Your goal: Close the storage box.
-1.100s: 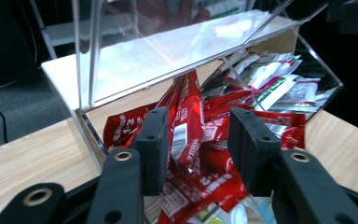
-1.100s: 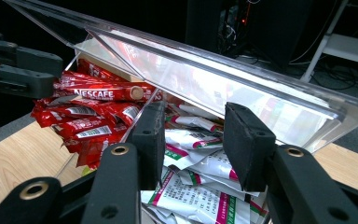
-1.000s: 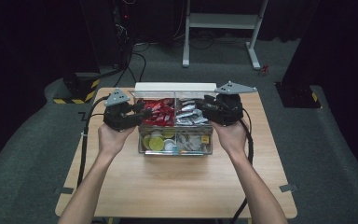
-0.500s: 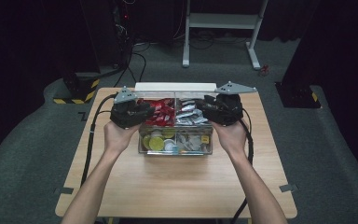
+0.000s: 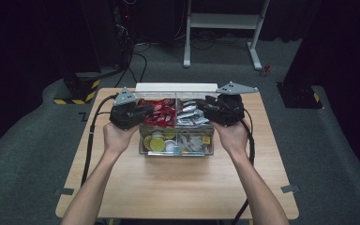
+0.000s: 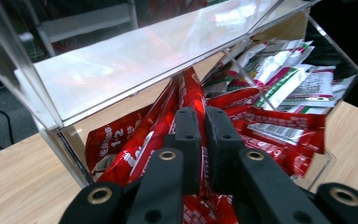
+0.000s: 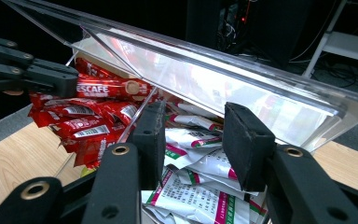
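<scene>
The wooden worktop (image 5: 178,187) carries a clear plastic box (image 5: 177,149) with compartments and an open lid (image 5: 176,87). The far left compartment is full of red coffee sachets (image 5: 159,114); the far right one holds white sachets (image 5: 191,115). The left tongs (image 6: 204,140) have just been closing and now pinch one red sachet (image 6: 192,91) that lies in its compartment. The right tongs (image 7: 196,140) hover over the white sachets, jaws narrowly apart and gripping nothing.
</scene>
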A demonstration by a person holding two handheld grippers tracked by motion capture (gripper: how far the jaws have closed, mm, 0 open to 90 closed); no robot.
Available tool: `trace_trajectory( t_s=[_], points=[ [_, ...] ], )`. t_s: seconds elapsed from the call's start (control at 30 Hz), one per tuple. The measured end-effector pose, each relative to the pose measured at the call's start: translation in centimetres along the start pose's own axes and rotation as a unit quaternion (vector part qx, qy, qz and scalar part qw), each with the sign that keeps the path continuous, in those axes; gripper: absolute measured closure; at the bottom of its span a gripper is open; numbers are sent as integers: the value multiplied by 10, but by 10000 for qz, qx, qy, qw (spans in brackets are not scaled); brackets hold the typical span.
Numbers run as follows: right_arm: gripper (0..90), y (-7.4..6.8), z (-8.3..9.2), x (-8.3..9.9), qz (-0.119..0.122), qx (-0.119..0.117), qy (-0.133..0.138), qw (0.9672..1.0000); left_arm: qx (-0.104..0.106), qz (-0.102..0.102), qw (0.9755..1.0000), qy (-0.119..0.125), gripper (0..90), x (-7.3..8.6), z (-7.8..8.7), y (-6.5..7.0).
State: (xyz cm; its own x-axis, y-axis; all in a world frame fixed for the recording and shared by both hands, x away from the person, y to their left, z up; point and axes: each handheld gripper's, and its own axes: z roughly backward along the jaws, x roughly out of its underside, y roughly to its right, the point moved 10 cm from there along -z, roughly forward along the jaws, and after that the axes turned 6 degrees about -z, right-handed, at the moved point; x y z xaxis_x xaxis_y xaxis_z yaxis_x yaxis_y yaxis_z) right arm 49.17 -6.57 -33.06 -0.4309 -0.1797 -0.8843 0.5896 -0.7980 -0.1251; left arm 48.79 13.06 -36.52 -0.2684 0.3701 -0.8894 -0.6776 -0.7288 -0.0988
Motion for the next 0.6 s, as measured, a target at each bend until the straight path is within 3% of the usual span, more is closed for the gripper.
trace_trajectory(
  t_s=[0.23, 0.47, 0.6],
  points=[
    [594, 0, 0, 0, -7, -2, 2, 10000, 3, -8, 10000, -3, 851, 0, 9, 0],
    [594, 0, 0, 0, -9, 0, -3, 10000, 107, -161, 9998, 65, 861, -2, 25, 8],
    [593, 0, 0, 0, -18, -1, 4, 10000, 186, -112, 9997, 144, 862, -1, 33, 9]
  ],
)
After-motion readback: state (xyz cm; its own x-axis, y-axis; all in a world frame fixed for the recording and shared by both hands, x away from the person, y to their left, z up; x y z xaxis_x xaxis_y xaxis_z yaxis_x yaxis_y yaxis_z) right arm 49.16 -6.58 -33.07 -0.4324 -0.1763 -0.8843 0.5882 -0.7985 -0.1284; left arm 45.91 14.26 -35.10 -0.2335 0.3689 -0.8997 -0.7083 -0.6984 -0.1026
